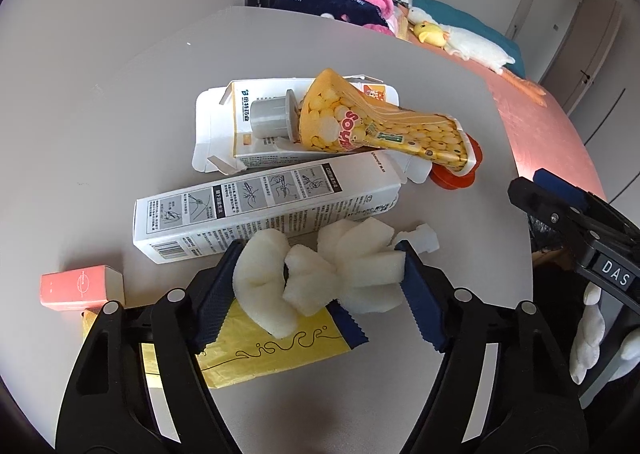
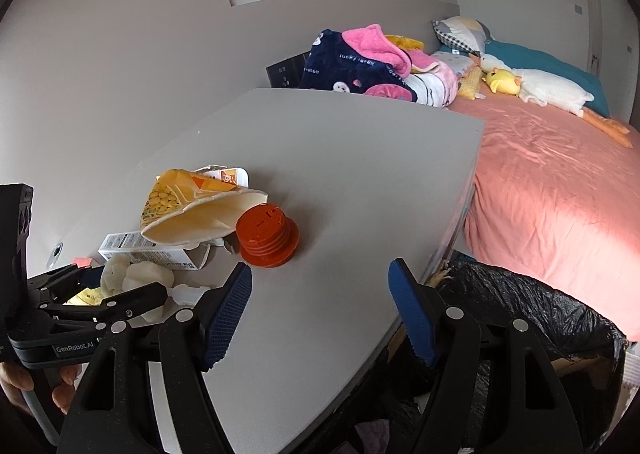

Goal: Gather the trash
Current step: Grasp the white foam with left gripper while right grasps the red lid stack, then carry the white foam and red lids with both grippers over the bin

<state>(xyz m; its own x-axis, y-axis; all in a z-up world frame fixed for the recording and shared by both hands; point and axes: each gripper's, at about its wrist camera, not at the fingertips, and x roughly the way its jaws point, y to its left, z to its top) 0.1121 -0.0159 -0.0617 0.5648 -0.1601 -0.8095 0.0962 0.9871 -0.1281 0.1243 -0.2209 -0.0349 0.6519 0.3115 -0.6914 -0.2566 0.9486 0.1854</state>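
Left wrist view: left gripper [image 1: 320, 278] pinches the white foam wad [image 1: 320, 274] between both pads, low over the table [image 1: 160, 73] and the yellow packet [image 1: 280, 350]; squeeze gently, since foam likely compresses, and lift clear of the white carton [image 1: 256, 205] before swinging right. Right wrist view: right gripper [image 2: 320, 310] hangs spread and empty at the table edge; only here shows the black-lined bin [image 2: 540, 318], the likely drop point.
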